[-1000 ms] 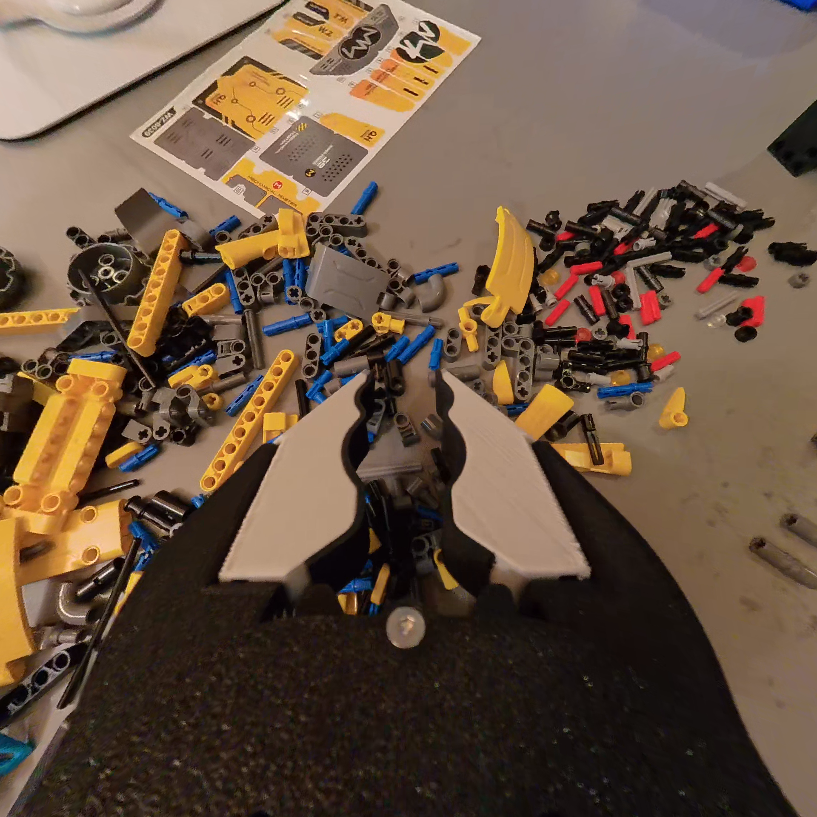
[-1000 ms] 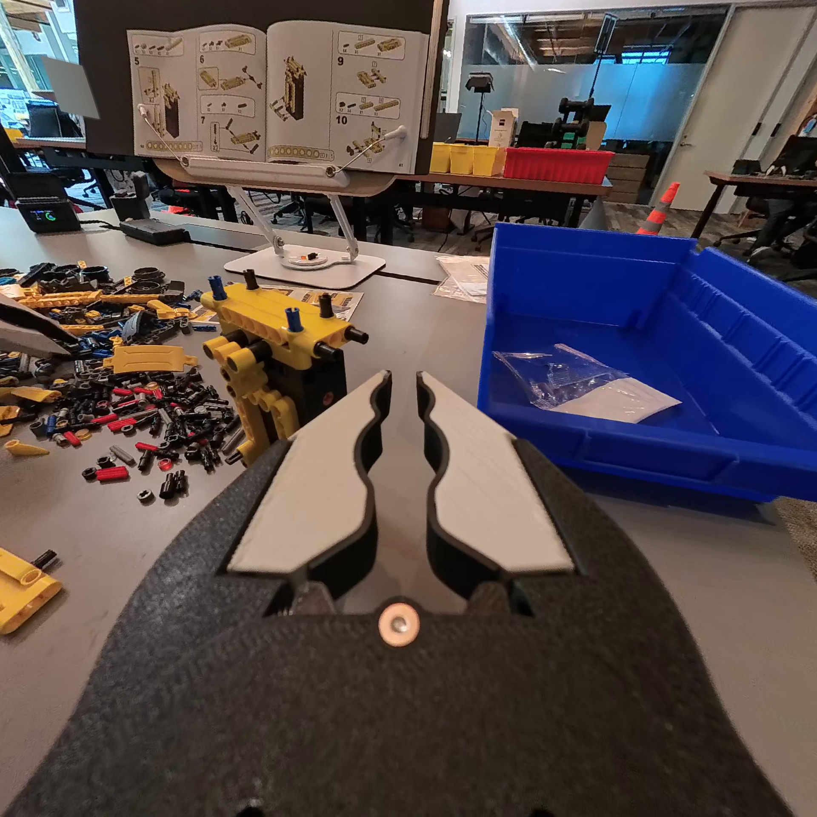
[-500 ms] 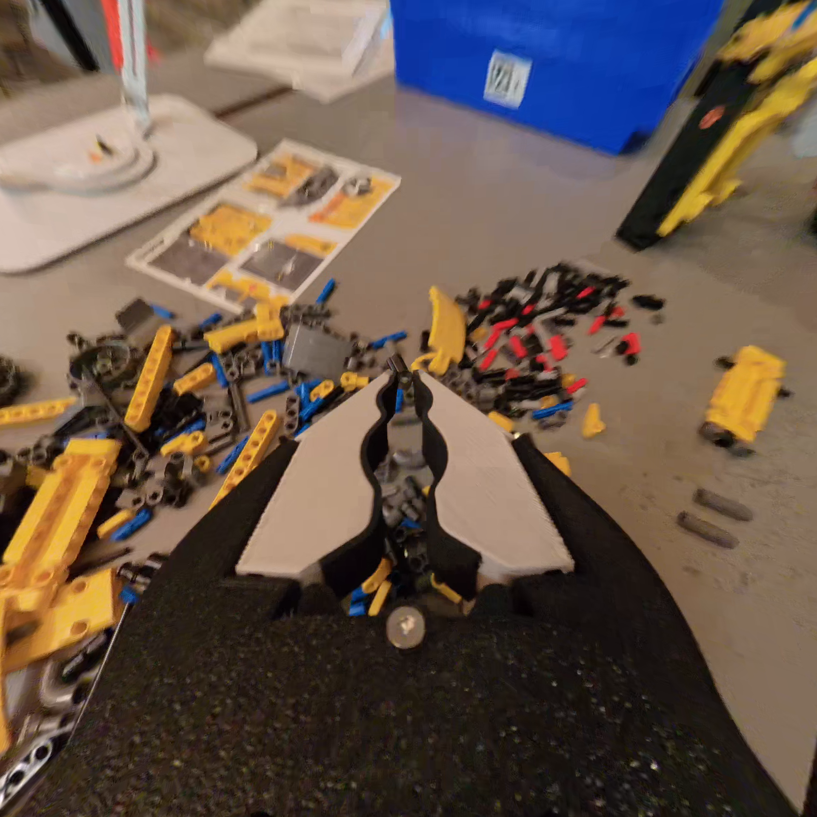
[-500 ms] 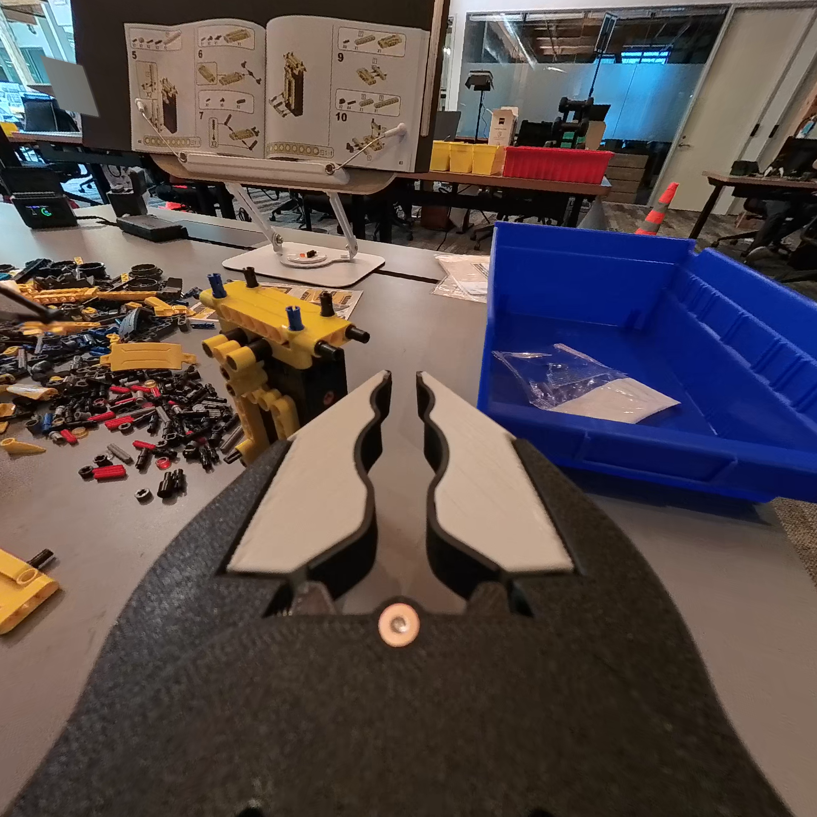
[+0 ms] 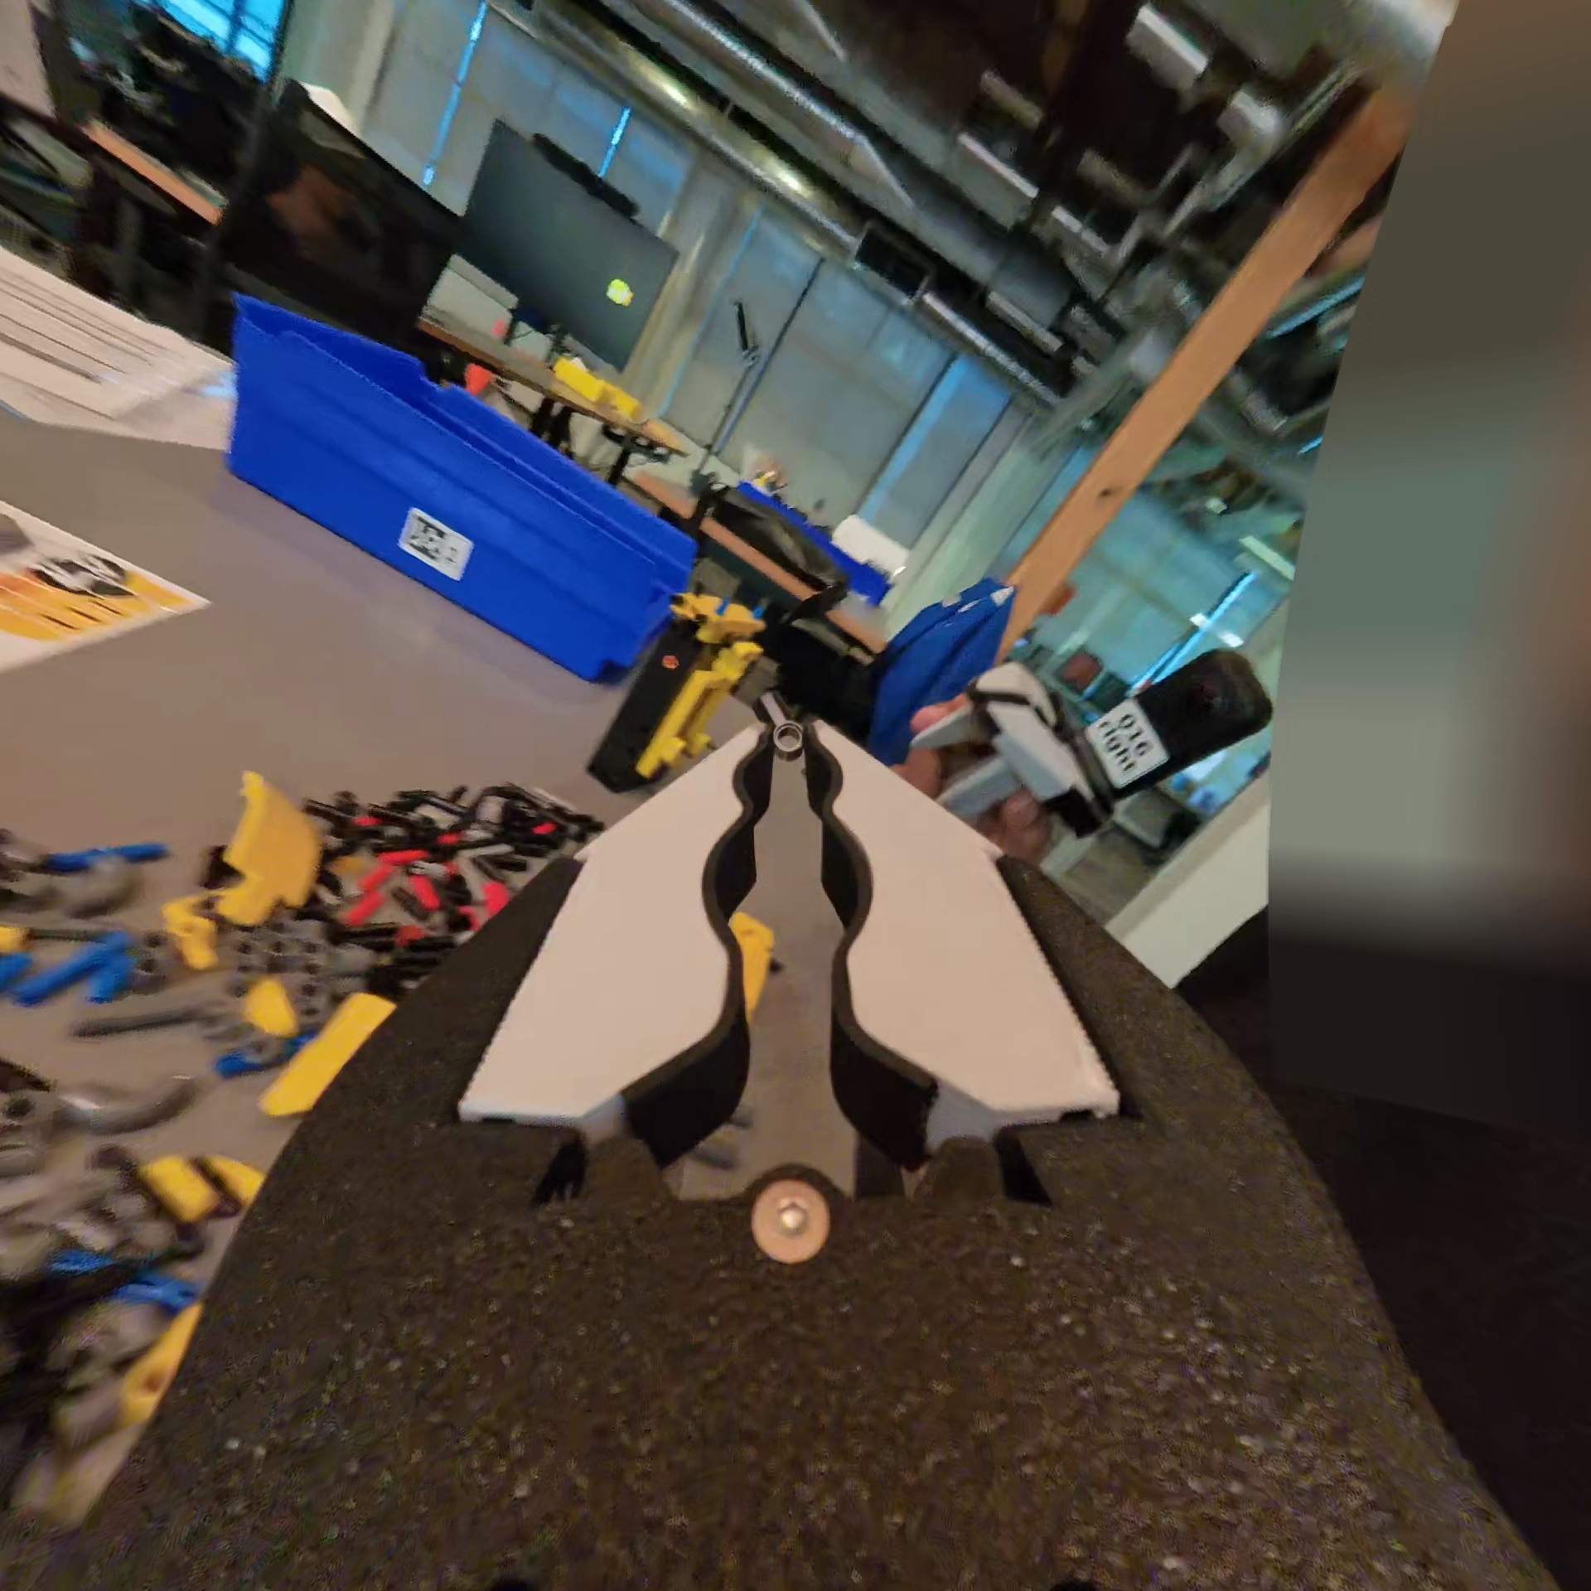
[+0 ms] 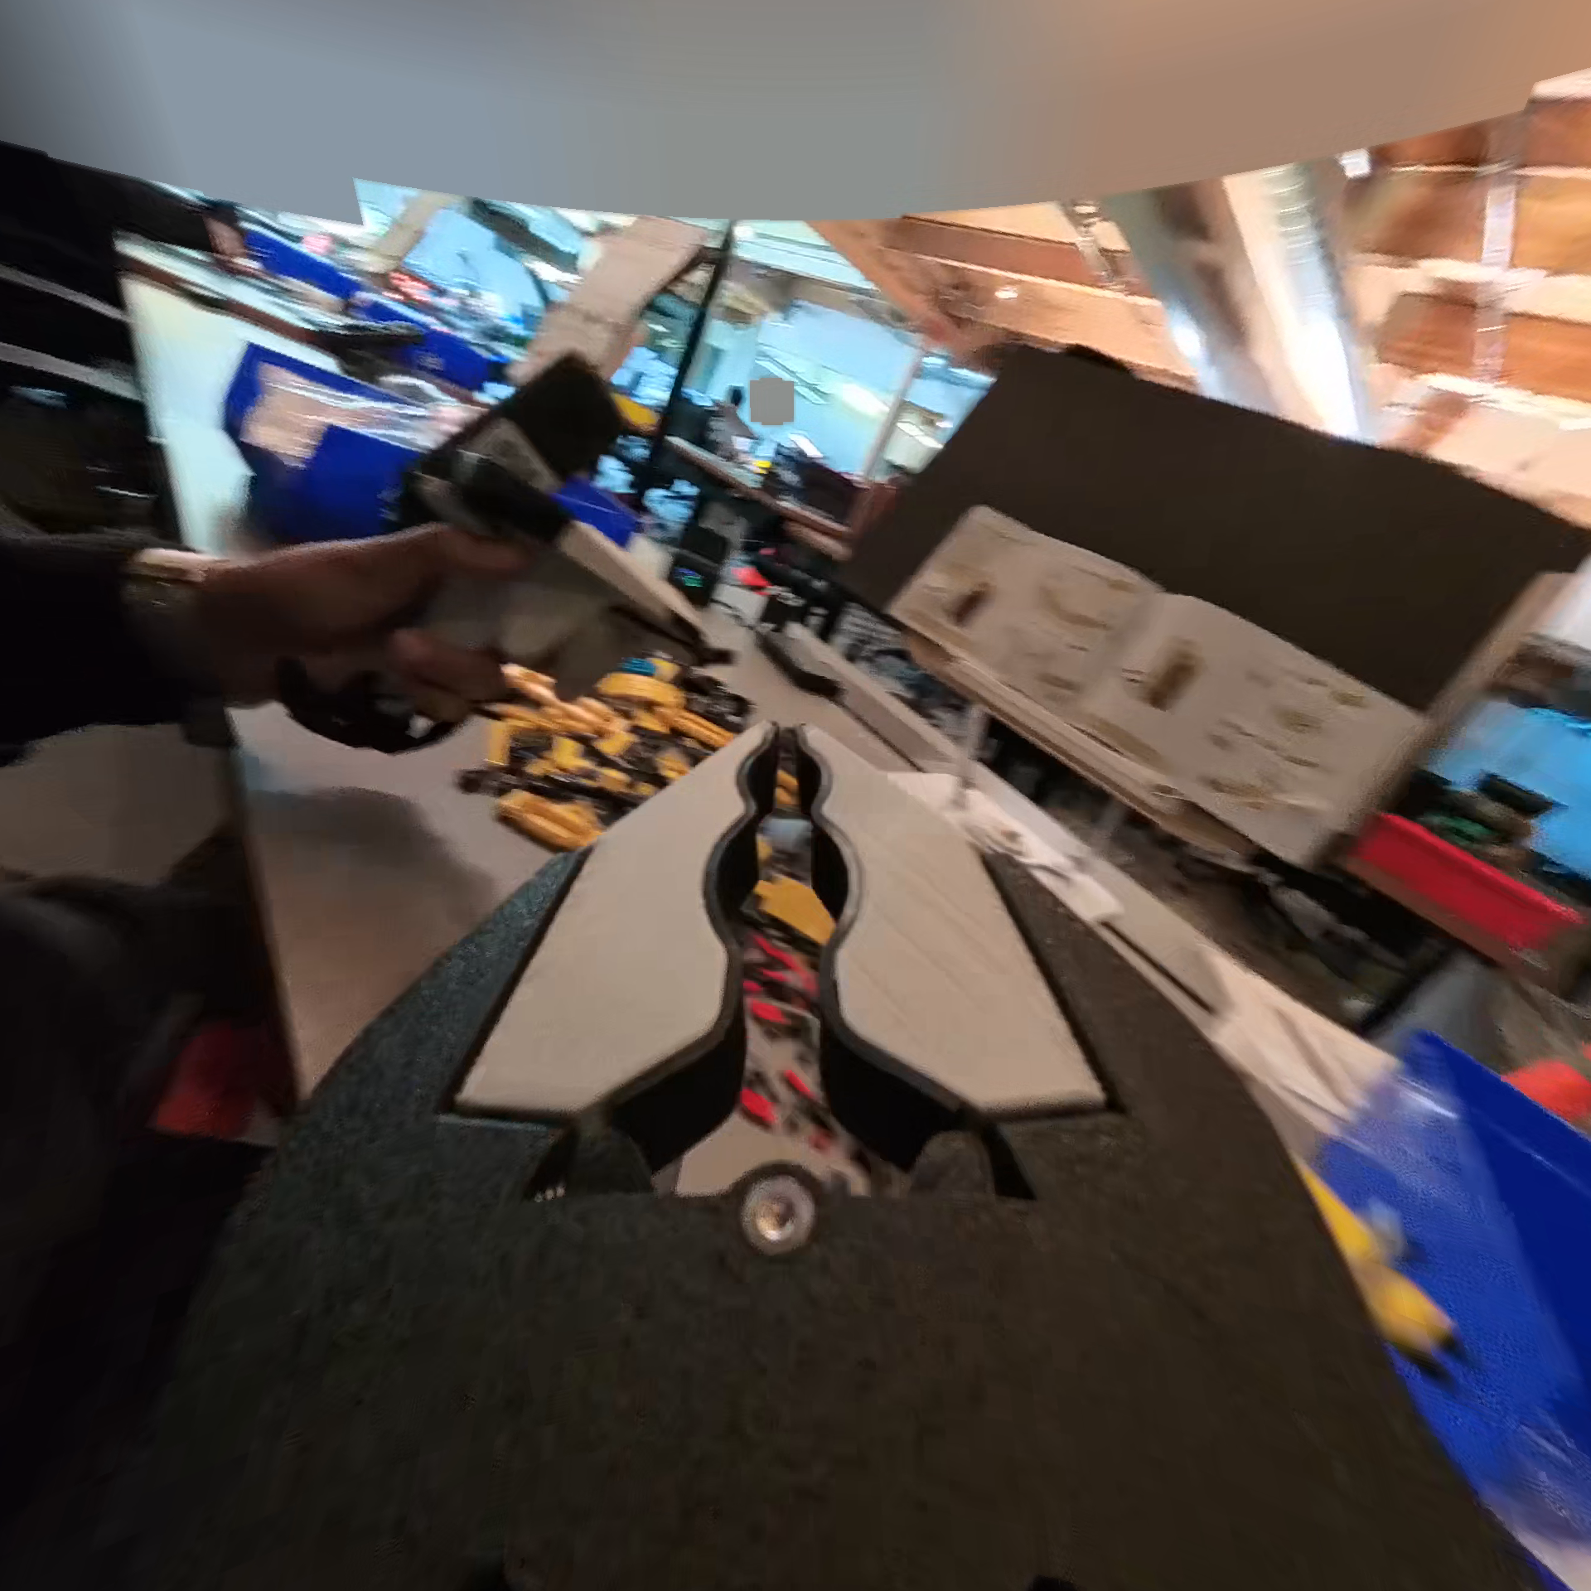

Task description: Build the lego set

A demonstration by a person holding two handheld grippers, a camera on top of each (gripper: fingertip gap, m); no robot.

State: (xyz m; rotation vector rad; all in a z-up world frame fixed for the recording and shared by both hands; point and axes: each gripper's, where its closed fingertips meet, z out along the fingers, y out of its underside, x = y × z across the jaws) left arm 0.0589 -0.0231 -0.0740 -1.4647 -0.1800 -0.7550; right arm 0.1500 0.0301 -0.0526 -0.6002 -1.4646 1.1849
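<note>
Two grippers: left gripper (image 5: 785, 742) pinches a small grey connector piece (image 5: 786, 738) at its fingertips; light, rigid, easily dropped. Right gripper (image 6: 785, 732) closed, empty.

Bare table (image 5: 284, 689) between parts pile (image 5: 362, 869) and bin (image 5: 448, 508)

Your right gripper (image 6: 785, 732) hangs above the blurred brick pile (image 6: 603, 758), fingertips nearly touching, seemingly empty; at ten o'clock a hand (image 6: 362, 620) grips the left gripper (image 6: 715, 656)
</note>
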